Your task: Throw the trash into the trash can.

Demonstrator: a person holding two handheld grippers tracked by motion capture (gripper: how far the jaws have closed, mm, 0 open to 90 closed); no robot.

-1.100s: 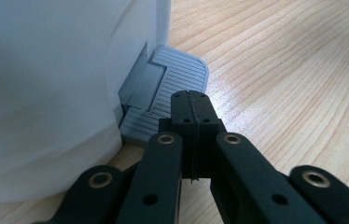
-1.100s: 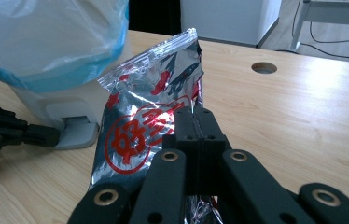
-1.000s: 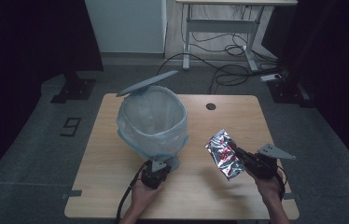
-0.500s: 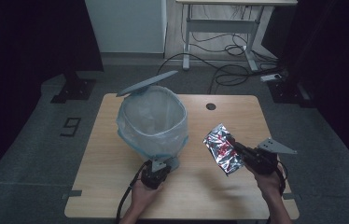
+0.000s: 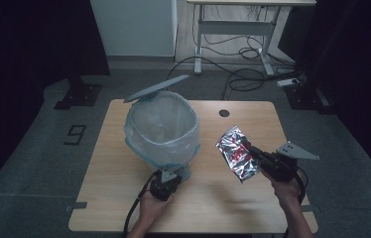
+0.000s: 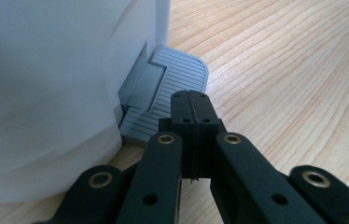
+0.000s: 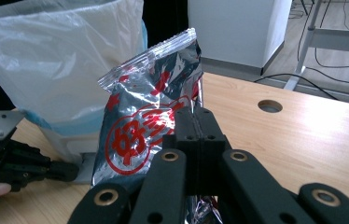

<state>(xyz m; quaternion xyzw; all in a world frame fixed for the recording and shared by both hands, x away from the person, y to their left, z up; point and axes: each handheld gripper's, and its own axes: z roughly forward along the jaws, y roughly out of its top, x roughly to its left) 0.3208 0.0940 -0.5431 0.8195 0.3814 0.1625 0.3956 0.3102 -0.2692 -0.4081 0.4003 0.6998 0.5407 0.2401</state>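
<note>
A grey pedal bin (image 5: 161,131) lined with a clear plastic bag stands on the wooden table (image 5: 253,116), its lid (image 5: 156,89) tipped up. My left gripper (image 5: 166,181) is shut, and its closed tips (image 6: 190,95) rest on the bin's ribbed foot pedal (image 6: 163,100) beside the bin wall (image 6: 46,93). My right gripper (image 5: 255,151) is shut on a crinkled silver snack bag (image 5: 236,152) with red print. It holds the bag (image 7: 149,112) upright above the table, to the right of the bin (image 7: 60,60). The left gripper (image 7: 46,170) lies low at the bin's foot.
A round cable hole (image 5: 224,113) sits in the table behind the snack bag. Beyond the table stand a white cabinet (image 5: 134,29) and a desk frame (image 5: 253,29) with loose cables on the floor. Bare tabletop stretches in front of and between the hands.
My right gripper has lifted the snack bag a little higher above the table. The left gripper has stayed on the pedal and the lid has stayed up.
</note>
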